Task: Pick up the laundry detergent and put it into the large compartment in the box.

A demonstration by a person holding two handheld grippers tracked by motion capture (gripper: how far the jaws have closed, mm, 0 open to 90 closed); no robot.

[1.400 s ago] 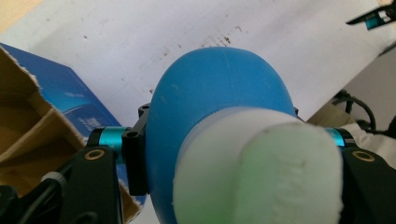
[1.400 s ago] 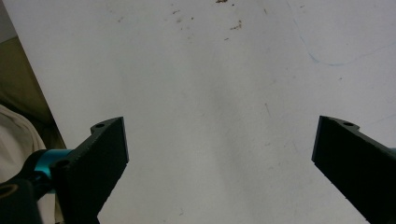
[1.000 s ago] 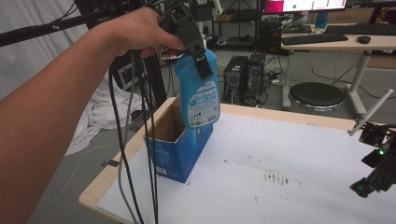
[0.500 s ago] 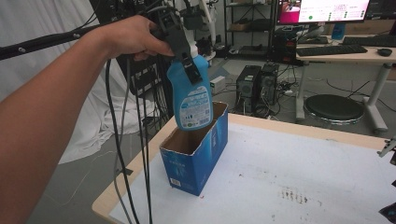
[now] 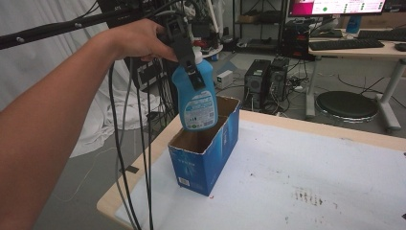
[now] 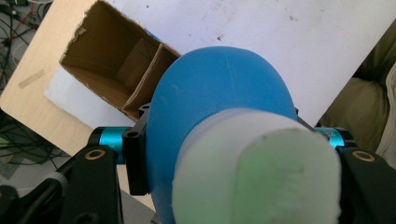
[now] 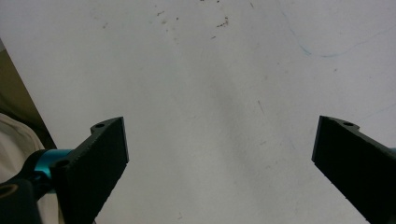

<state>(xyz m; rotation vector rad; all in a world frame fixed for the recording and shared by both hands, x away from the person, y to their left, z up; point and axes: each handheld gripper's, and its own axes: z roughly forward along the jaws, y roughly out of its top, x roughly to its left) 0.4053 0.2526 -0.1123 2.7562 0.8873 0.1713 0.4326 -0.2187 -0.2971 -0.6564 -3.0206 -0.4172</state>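
The left gripper (image 5: 190,72) was clamped on the blue detergent bottle (image 5: 196,98), hanging upright, with the open cardboard box (image 5: 206,153) directly beneath its fingers

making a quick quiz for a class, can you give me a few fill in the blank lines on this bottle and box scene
1. The left gripper is shut on a ____ bottle with a white cap.
2. The bottle hangs above the open top of a blue cardboard ____ that stands on the table.
3. The right gripper has its jaws ____ over the bare white tabletop.
4. The bottle's label faces the camera in the ____ view.

Missing words: blue; box; open; high
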